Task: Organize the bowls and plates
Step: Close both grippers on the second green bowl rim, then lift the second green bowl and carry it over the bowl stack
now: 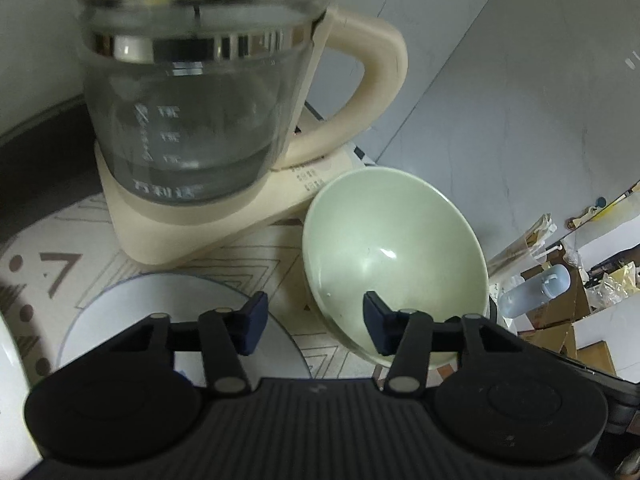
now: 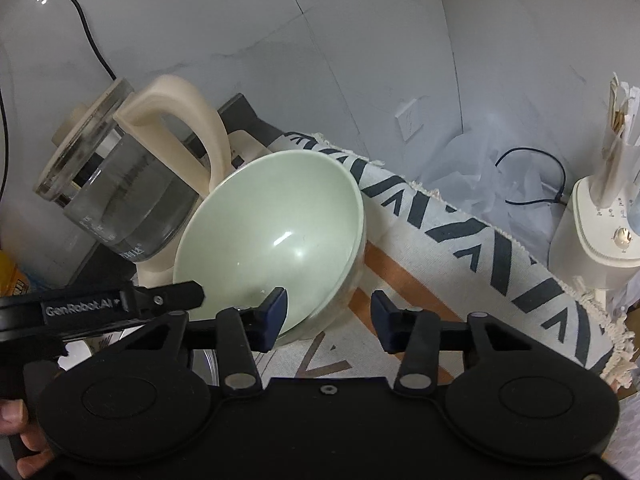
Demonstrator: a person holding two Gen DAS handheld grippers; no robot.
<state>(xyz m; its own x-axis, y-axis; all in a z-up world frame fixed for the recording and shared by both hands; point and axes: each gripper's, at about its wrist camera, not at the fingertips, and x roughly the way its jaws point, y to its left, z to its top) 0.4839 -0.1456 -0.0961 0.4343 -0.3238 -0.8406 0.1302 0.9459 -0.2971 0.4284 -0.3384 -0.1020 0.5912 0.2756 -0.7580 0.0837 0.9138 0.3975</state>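
Both grippers are straddling opposite edges of the pale green glazed ceramic bowl (image 1: 394, 256), which is tilting against the cream base of the glass kettle (image 1: 192, 96). The left gripper (image 1: 316, 326) and right gripper (image 2: 329, 320) are each keeping fingers part-spread, one inside the rim, one outside, likely for a two-handed lift; contact is unclear.

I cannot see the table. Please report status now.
Left gripper and right gripper astride green bowl rim, pads not pressing. Kettle close behind bowl.
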